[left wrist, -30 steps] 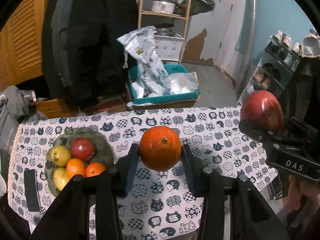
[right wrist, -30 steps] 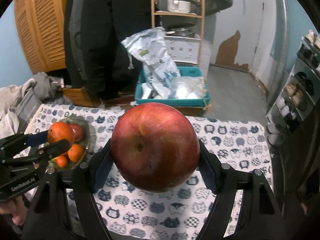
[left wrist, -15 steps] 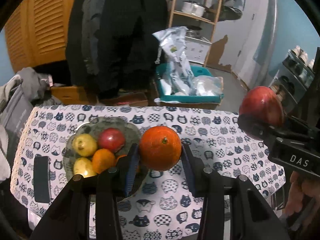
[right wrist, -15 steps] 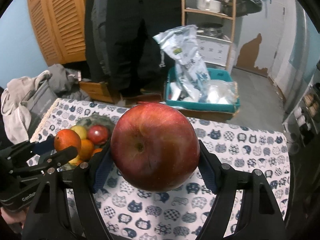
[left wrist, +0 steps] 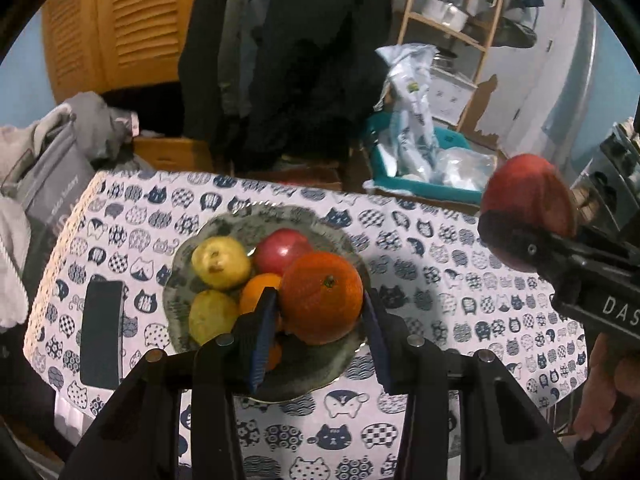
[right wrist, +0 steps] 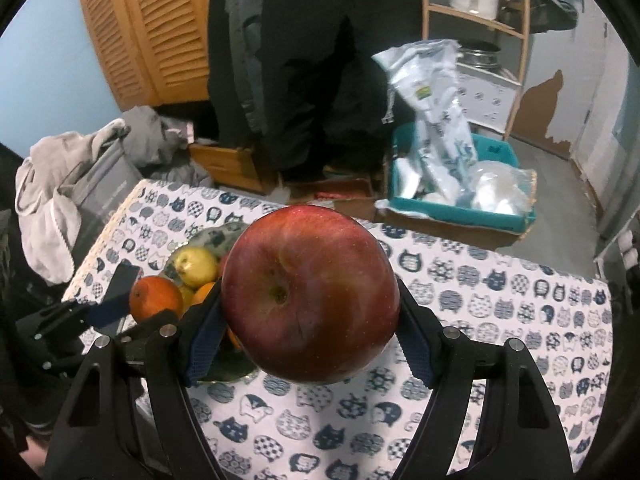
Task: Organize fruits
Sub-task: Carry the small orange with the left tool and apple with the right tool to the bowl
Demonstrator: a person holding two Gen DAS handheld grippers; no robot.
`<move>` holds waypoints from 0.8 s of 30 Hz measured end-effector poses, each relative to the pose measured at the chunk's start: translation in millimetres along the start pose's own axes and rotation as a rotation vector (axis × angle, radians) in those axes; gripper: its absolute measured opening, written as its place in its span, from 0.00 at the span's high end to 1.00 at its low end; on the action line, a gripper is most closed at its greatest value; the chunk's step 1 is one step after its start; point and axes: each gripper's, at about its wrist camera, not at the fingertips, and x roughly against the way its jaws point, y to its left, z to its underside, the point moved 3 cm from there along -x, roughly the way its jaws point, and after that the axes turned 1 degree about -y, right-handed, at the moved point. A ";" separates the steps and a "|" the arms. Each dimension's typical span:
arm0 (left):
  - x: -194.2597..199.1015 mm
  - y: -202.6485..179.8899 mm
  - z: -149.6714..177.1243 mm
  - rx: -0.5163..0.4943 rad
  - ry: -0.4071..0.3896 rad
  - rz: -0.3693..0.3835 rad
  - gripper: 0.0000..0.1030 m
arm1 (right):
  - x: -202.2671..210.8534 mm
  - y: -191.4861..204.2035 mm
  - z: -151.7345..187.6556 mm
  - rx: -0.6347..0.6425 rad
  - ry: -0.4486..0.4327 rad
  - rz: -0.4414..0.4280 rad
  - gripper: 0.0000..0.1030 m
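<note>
The left claw (left wrist: 320, 312) is clamped on an orange (left wrist: 322, 297), its blue pads pressing both sides, and holds it just above the near side of the green plate (left wrist: 348, 240). The right claw (right wrist: 308, 320) grips a big red apple (right wrist: 310, 300), jaws spread wide around it, to the right of the plate.

The plate already carries two yellow-green fruits, a red one (left wrist: 280, 246) and smaller oranges (left wrist: 260, 286). Judging by that crowding, a fruit let go on top of the heap could roll off the plate onto the cat-print surface (left wrist: 440, 280), or knock a neighbour out. The two claws sit close, so they could bump if both descend together.

The left wrist view shows the plate's free spots and a dark flat object (left wrist: 102, 332) left of the plate; the right wrist view has the apple hiding most of the plate.
</note>
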 end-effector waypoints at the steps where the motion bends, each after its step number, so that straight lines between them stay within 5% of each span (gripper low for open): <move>1: -3.4 3.7 1.7 0.006 0.009 0.002 0.58 | -4.6 4.2 -0.1 0.003 0.008 -0.006 0.25; 18: -47.4 49.4 21.7 0.094 0.116 -0.006 0.58 | -84.7 35.5 10.0 0.007 0.141 -0.054 0.25; 24: -53.0 57.2 18.9 0.109 0.119 -0.014 0.49 | -108.1 34.5 13.1 -0.017 0.176 -0.070 0.25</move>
